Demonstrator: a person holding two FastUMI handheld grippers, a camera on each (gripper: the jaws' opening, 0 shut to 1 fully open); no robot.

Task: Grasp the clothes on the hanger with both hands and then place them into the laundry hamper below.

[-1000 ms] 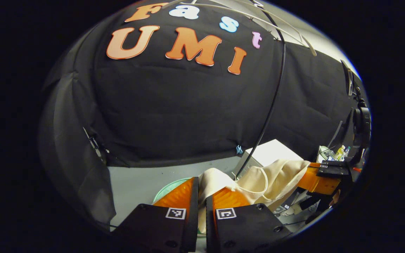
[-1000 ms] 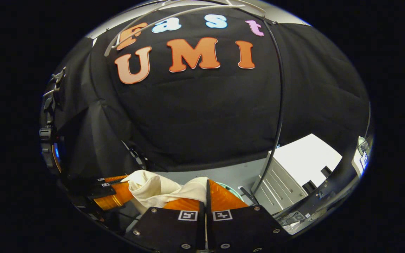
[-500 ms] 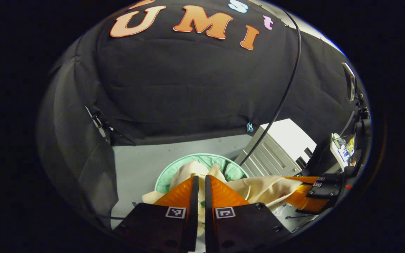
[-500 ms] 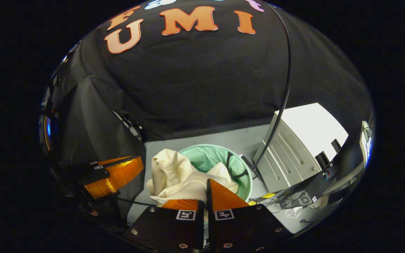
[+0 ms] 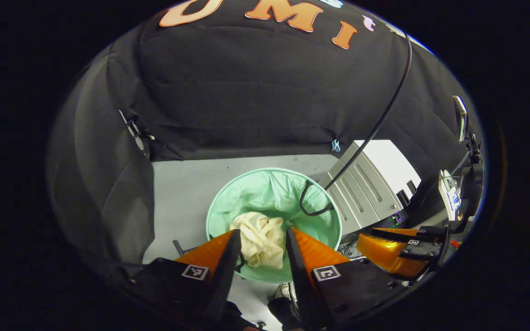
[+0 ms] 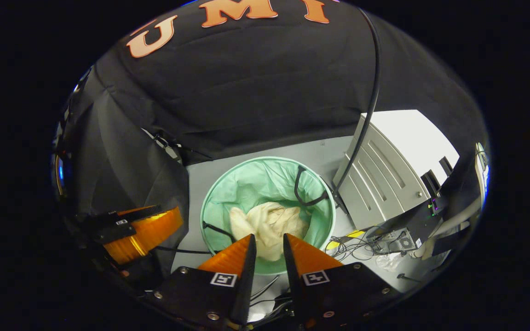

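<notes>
A cream garment (image 5: pixel 259 237) lies crumpled at the bottom of the round mint-green laundry hamper (image 5: pixel 228 195), which stands on the grey floor. In the right gripper view the same garment (image 6: pixel 269 224) sits inside the hamper (image 6: pixel 228 184). My left gripper (image 5: pixel 262 238) hangs open above the hamper's near rim, nothing between its orange fingers. My right gripper (image 6: pixel 268 242) is open too, above the near rim, and holds nothing. The right gripper (image 5: pixel 387 250) also appears low on the right in the left gripper view. The left gripper (image 6: pixel 143 232) appears at the left in the right gripper view.
A grey-white cabinet (image 6: pixel 398 165) stands to the right of the hamper. A black cable (image 6: pixel 370 92) runs down from above to the hamper's black handle (image 6: pixel 308 191). Loose wires (image 6: pixel 352 241) lie on the floor by the cabinet. Black cloth walls close the back and left.
Both grippers have opened and let the cream garment go; it has dropped into the hamper. Both views have tilted further down toward the floor.
</notes>
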